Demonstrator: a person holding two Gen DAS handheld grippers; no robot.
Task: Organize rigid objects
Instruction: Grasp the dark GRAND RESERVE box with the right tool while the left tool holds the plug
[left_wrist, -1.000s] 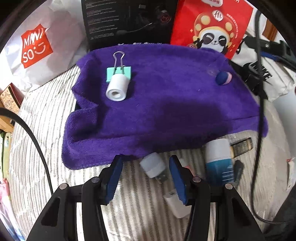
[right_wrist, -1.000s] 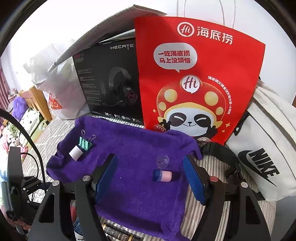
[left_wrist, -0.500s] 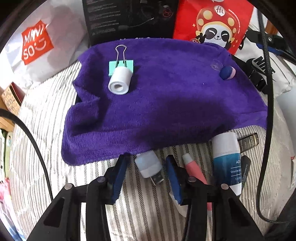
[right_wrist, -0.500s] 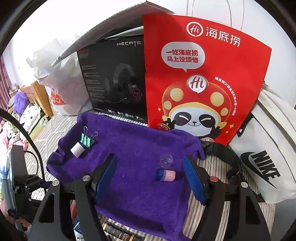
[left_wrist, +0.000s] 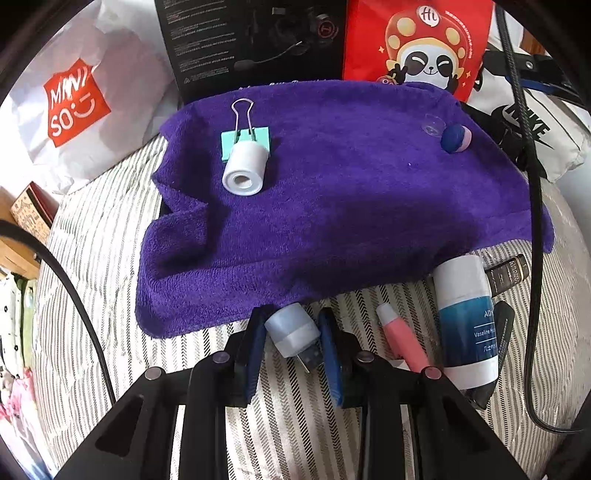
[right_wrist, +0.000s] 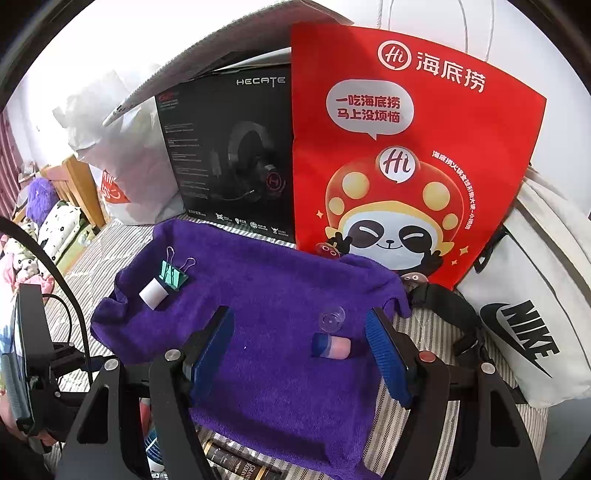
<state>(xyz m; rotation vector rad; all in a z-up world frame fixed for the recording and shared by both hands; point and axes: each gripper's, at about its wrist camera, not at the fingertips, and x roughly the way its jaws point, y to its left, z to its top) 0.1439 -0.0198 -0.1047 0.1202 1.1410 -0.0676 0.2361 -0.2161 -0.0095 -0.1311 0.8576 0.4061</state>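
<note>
The left gripper (left_wrist: 291, 332), low in the frame, has just been closing its jaws; they now pinch a small pale-blue USB plug-in light (left_wrist: 293, 328) lying on the striped bedding just below the purple towel (left_wrist: 332, 192). The rounded cap could squirt out sideways, since the hold looks skewed. The right gripper (right_wrist: 299, 343) hangs spread and empty over the towel, a pink-and-blue cap (right_wrist: 331, 346) between its jaws, untouched.

Both wrist views overlook the purple towel (left_wrist: 332, 206)
</note>
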